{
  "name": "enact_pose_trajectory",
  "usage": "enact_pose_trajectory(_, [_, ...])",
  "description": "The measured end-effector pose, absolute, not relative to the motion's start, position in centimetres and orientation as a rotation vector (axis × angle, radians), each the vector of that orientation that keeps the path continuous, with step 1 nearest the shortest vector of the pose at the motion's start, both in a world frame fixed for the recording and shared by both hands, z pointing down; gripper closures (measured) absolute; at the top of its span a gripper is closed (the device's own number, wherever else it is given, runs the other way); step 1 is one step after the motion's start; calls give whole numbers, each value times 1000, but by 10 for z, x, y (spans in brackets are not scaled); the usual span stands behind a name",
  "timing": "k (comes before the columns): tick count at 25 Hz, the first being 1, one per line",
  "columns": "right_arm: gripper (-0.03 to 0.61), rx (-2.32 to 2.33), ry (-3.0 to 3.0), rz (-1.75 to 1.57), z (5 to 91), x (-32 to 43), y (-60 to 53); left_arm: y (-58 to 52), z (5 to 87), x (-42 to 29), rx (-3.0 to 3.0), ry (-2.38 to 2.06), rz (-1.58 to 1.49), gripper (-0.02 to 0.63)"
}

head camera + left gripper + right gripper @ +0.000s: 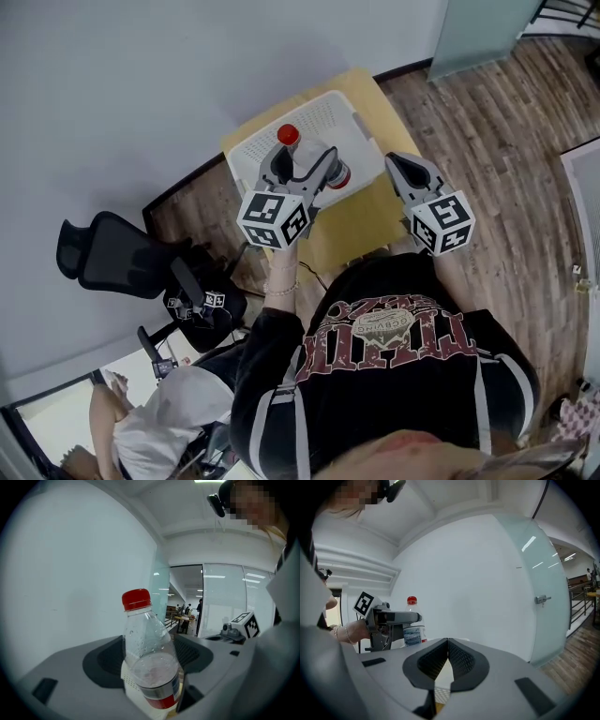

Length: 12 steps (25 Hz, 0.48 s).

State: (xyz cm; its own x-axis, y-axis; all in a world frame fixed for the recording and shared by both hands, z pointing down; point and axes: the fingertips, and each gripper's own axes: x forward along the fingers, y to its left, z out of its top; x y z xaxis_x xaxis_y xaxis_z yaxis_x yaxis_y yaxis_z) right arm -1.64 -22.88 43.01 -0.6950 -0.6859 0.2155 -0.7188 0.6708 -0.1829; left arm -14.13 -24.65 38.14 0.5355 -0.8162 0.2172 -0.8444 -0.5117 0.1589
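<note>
Wood-plank flooring (487, 122) meets a plain white wall (141, 84), with a frosted glass panel (478, 33) at the far corner and a black office chair (103, 253) to the left. Against the wall stands a small yellow table (361, 220) carrying a white perforated tray (328, 122). Over the tray, the left gripper (307, 157) is clamped on a clear bottle (150, 658) with a red cap, held near upright. Its red-banded label is illegible. The right gripper (448, 656) is over the table beside the tray, its jaws together on nothing.
</note>
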Motion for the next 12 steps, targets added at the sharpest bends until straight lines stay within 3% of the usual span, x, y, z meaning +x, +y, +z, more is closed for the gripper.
enact_pose_trajectory(12, [561,1219,-2731,387,432,-6,-226,-223,377,-108,2584,-1279,140,247])
